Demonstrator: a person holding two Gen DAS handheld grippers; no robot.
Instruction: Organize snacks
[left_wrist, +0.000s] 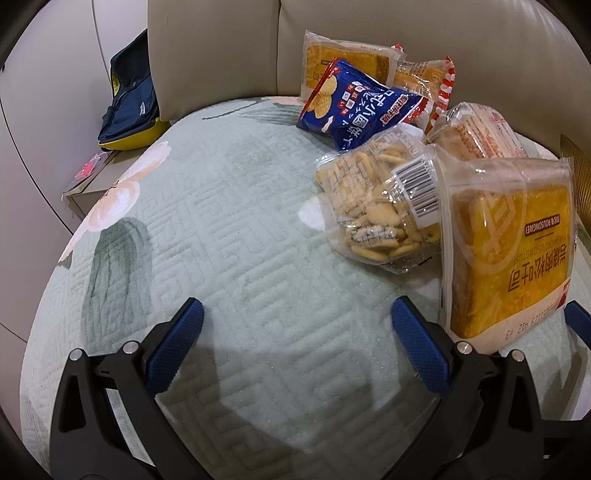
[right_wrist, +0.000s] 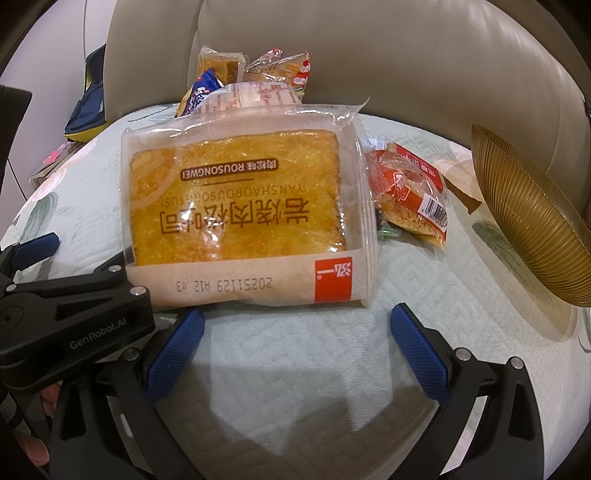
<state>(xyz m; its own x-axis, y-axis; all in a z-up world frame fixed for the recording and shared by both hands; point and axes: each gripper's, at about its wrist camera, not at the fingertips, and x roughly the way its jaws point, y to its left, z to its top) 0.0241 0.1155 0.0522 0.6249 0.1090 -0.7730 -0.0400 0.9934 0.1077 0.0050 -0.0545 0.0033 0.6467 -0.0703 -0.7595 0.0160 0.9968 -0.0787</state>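
Several snack packs lie on a pale green quilted cushion (left_wrist: 229, 229). A large toast pack (right_wrist: 240, 206) with orange bread lies just beyond my open right gripper (right_wrist: 295, 325); it also shows in the left wrist view (left_wrist: 513, 243). A clear bag of small biscuits (left_wrist: 384, 206), a blue cracker bag (left_wrist: 354, 99) and more bread packs (left_wrist: 347, 59) lie further back. A red-orange bread pack (right_wrist: 410, 195) lies right of the toast pack. My left gripper (left_wrist: 295, 314) is open and empty over bare cushion, left of the toast pack; it also shows at the left edge of the right wrist view (right_wrist: 37, 247).
A gold ribbed bowl (right_wrist: 532, 221) stands at the right. The beige sofa back (right_wrist: 406, 55) rises behind the snacks. A dark blue bag (left_wrist: 129, 99) with a yellow base lies on a side table (left_wrist: 92, 181) at the left.
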